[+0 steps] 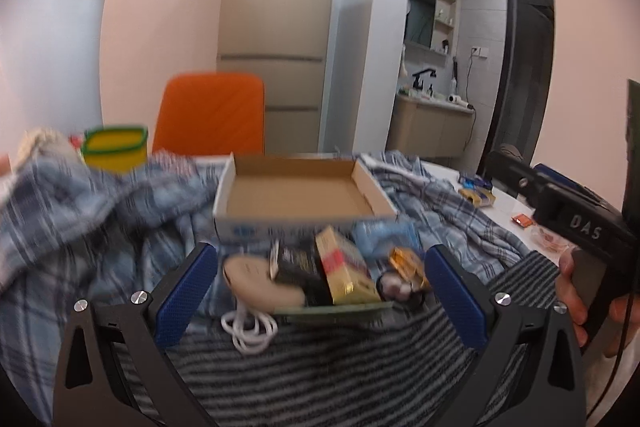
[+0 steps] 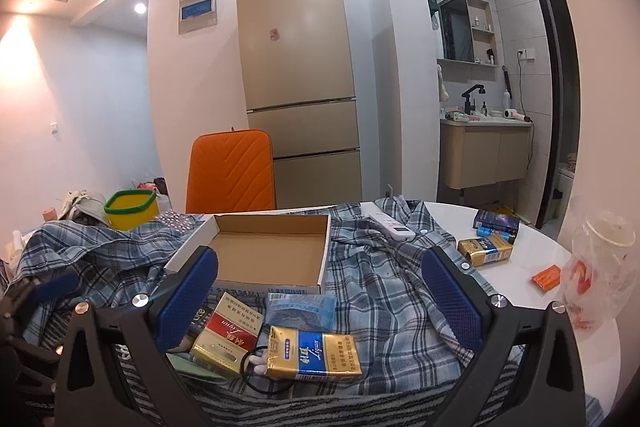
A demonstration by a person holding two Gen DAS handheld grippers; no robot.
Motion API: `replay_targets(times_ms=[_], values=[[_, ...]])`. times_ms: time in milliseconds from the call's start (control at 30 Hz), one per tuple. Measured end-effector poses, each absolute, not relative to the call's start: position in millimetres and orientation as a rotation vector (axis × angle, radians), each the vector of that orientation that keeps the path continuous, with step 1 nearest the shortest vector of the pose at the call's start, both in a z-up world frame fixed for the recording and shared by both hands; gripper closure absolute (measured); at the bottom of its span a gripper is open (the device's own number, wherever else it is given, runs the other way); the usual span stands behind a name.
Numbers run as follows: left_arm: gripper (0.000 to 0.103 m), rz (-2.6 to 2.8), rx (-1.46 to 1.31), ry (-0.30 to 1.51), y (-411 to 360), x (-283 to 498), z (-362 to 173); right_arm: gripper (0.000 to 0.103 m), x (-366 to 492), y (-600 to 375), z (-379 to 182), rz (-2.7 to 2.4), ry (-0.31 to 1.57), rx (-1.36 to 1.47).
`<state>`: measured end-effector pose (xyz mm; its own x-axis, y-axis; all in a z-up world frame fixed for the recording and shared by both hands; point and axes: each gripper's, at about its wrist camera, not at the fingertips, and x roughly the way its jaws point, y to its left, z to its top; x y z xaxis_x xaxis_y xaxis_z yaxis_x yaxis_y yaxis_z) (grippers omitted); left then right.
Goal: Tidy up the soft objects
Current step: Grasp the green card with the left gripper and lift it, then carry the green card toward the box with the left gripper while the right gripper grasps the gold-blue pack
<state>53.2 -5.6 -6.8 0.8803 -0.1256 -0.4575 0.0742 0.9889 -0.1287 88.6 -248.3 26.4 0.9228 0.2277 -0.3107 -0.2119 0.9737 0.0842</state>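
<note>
Striped cloth (image 2: 320, 407) lies nearest; my right hand-held gripper (image 2: 320, 301) and left hand-held gripper (image 1: 316, 291) gape empty, plaid shirt (image 2: 380, 291) running crosswise around the cardboard box (image 2: 260, 247), right nearer.

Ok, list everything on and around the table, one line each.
cardboard box: one, white outside, brown inside, empty, on the plaid shirt.
plaid shirt: one, blue and white, spread over the table.
striped cloth: one, grey and black, nearest edge.
cigarette packs: several, gold, red, blue, in front of the box and on the bare table.
remote: one, white, on the shirt.
cup: one, yellow with green rim, far left.
chair: one, orange, behind the table.
fridge: one, beige, against the wall.
left tongs: open, blue pads.
right tongs: open, blue pads.
</note>
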Motion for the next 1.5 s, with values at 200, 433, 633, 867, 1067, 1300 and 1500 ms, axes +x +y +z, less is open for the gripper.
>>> replay_targets(times_ms=[200,433,633,867,1067,1300,1500], values=[[0.014,-0.155,-0.161,0.608,-1.1,63.6,-23.4,0.0,86.4,-242.2,18.5,0.218,0.325,0.01],[0.02,-0.239,-0.227,0.676,1.3,74.2,-32.6,0.0,77.7,-235.6,16.4,0.219,0.292,-0.034],[0.034,-0.234,-0.204,0.694,-2.5,77.2,-32.9,0.0,73.5,-234.4,16.4,0.224,0.281,-0.048],[0.034,-0.21,-0.152,0.616,-7.1,63.9,-16.7,0.0,74.4,-239.3,18.9,0.222,0.288,-0.023],[0.034,-0.18,-0.066,0.43,-18.3,53.7,19.5,0.0,77.9,-240.5,35.4,0.302,0.336,0.004],[0.034,-0.118,-0.018,0.187,-16.0,50.5,47.7,0.0,92.4,-245.6,58.8,0.256,0.364,-0.066],[0.034,-0.087,-0.041,0.111,-10.0,56.2,30.7,0.0,135.8,-259.7,42.2,0.295,0.558,0.027]])
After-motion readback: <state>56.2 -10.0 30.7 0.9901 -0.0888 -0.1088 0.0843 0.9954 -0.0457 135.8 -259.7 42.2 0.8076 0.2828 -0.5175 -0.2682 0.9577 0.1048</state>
